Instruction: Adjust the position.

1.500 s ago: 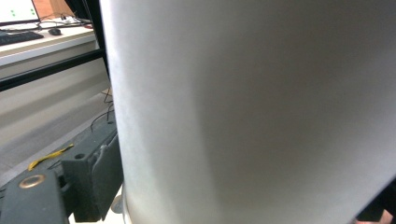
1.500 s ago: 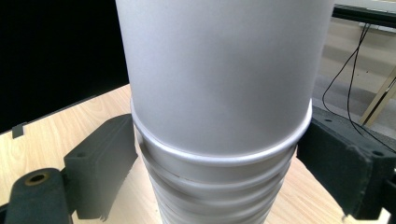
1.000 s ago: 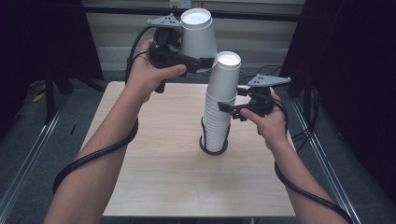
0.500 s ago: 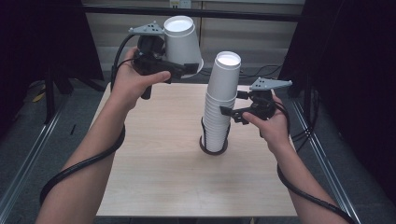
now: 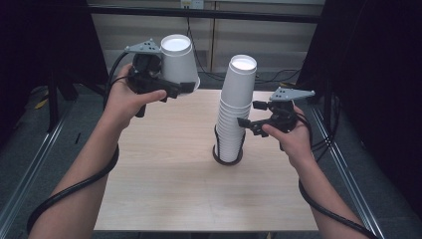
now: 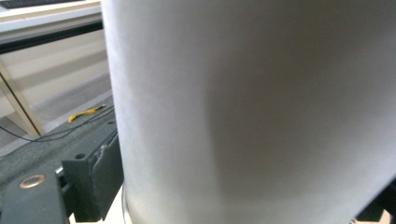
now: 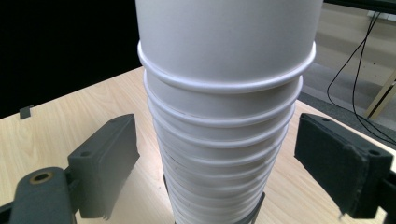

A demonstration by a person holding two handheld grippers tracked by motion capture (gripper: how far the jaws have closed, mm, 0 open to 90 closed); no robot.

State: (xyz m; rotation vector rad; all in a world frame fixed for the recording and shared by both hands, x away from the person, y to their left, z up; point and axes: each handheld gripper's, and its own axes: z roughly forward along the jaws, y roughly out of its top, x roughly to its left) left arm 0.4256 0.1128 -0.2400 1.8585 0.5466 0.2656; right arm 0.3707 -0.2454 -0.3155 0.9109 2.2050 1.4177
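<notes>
Above table (image 5: 164, 199), cup (image 5: 177, 62) farther left.

No text, label, brand, number or sign can be read in these pictures. The white cup (image 5: 177, 62) and the cup stack (image 5: 234, 112) are seen as plain, and nothing printed is found on the table (image 5: 164, 174).

The single cup (image 5: 177, 62) is plain white, as is the stack of cups (image 5: 234, 114), which sits in a black ring holder (image 5: 227, 158). The surface (image 5: 164, 189) is pale wood with a faint grain. Both tongs, left (image 5: 181, 87) and right (image 5: 247, 124), are black with grey plates on top and black cables.
</notes>
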